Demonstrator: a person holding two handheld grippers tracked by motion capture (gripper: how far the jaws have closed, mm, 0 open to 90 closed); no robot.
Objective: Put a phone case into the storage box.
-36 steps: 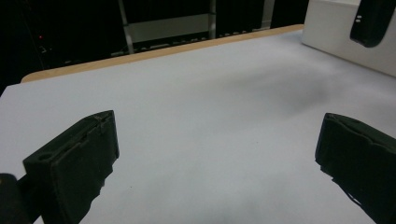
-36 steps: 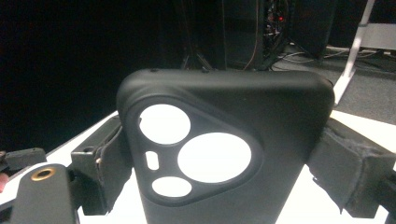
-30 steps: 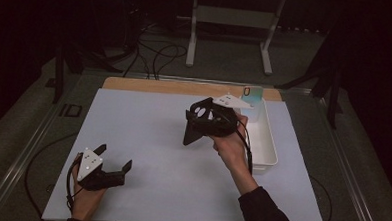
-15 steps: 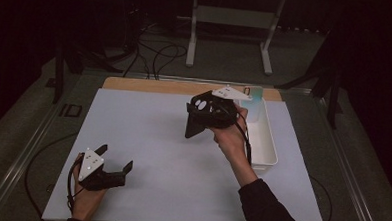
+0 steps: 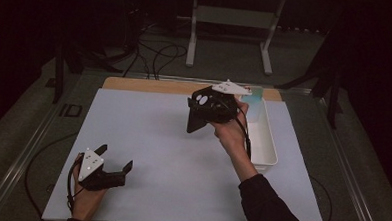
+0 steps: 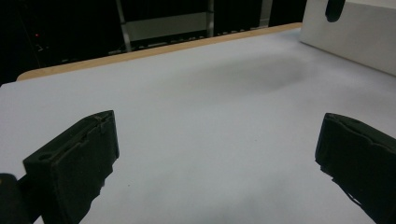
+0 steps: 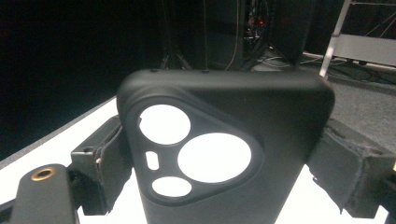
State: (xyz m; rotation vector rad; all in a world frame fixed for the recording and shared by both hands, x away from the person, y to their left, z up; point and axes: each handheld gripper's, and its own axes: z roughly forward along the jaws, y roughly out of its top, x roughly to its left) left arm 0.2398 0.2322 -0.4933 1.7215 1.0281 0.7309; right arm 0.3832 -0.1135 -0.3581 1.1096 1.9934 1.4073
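The right hand-held gripper (image 5: 204, 111) squeezes a black phone case (image 7: 224, 149) above the bench (image 5: 172, 154). The left hand-held gripper (image 5: 114, 162) rests wide open, holding nothing.

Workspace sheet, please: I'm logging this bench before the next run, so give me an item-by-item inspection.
Surface: white table top with a wooden strip along its far edge.
Job's things: black phone case with camera cut-outs, clamped between the right gripper's jaws and held above the table.
Clutter: white bin at the table's right side, something pale blue at its far end; contents unclear.
Grippers: right gripper raised and shut on the case; left gripper low at the near left, jaws wide apart, holding nothing.
Cables: one trails from each gripper; more lie on the floor behind the table.
Surroundings: dark room, a white stand beyond the table.
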